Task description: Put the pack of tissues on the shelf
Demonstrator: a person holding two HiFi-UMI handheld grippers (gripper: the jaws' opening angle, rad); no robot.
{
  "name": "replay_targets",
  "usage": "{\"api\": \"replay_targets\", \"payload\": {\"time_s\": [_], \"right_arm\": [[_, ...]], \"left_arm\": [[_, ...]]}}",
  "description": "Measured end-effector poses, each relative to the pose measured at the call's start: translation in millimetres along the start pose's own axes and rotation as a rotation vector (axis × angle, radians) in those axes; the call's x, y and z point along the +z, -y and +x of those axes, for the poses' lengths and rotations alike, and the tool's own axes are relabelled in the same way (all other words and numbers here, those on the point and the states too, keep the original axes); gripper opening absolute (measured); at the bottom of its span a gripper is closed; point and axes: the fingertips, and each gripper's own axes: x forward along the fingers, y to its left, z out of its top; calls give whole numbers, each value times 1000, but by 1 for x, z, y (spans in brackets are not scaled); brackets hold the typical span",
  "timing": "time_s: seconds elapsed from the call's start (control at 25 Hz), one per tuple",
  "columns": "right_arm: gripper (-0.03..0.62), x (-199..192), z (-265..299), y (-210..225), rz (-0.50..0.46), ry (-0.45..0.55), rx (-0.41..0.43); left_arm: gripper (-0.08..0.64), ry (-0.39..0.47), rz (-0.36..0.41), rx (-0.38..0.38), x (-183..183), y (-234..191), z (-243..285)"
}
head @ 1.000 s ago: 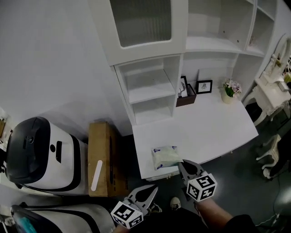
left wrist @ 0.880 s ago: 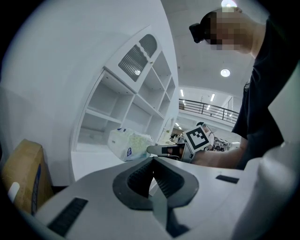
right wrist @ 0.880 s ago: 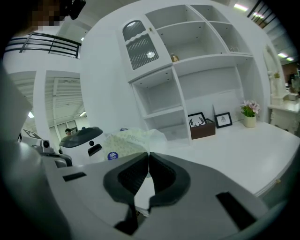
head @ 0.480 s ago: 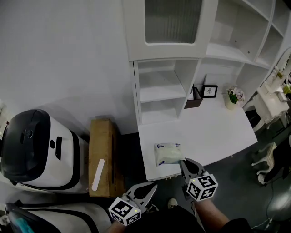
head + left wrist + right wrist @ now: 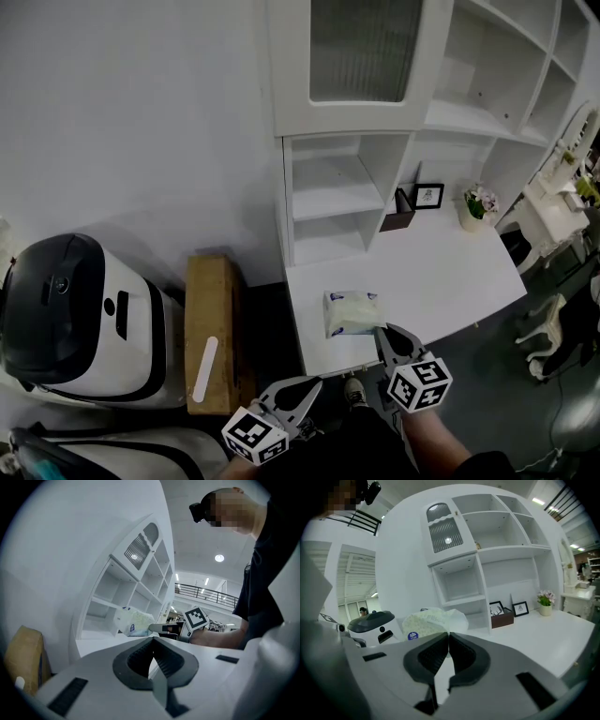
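The pack of tissues [image 5: 351, 312], pale green with a blue label, lies on the white desk [image 5: 450, 272] near its front left corner. My right gripper [image 5: 385, 334] is shut, its tips at the pack's near right edge; in the right gripper view the pack [image 5: 433, 620] sits right behind the closed tips [image 5: 448, 633]. My left gripper [image 5: 307, 386] is shut and holds nothing, low over the floor in front of the desk. From the left gripper view [image 5: 151, 639] the pack [image 5: 133, 622] and the right gripper [image 5: 164, 628] show ahead. The white shelf unit [image 5: 336, 187] stands behind the pack, its open compartments bare.
A dark box [image 5: 398, 217], a picture frame [image 5: 428, 196] and a flower pot [image 5: 476, 204] stand at the desk's back. Left of the desk is a cardboard box [image 5: 208, 328] and a white and black machine [image 5: 66, 319]. A white chair [image 5: 548, 328] stands at right.
The head view has shifted so the shelf unit and desk sit further right and higher. Both grippers and the pack keep almost the same places relative to the desk.
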Motion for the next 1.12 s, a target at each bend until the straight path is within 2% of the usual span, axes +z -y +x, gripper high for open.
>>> {"api": "replay_targets", "payload": {"time_s": [0.52,1.12], "right_arm": [[8,32,50,6,-32,3,98],[8,77,93,58,-48,35,148]], "left_arm": [[5,43,2,142,19,-25,2],[5,32,34,187,44,-37,63]]}}
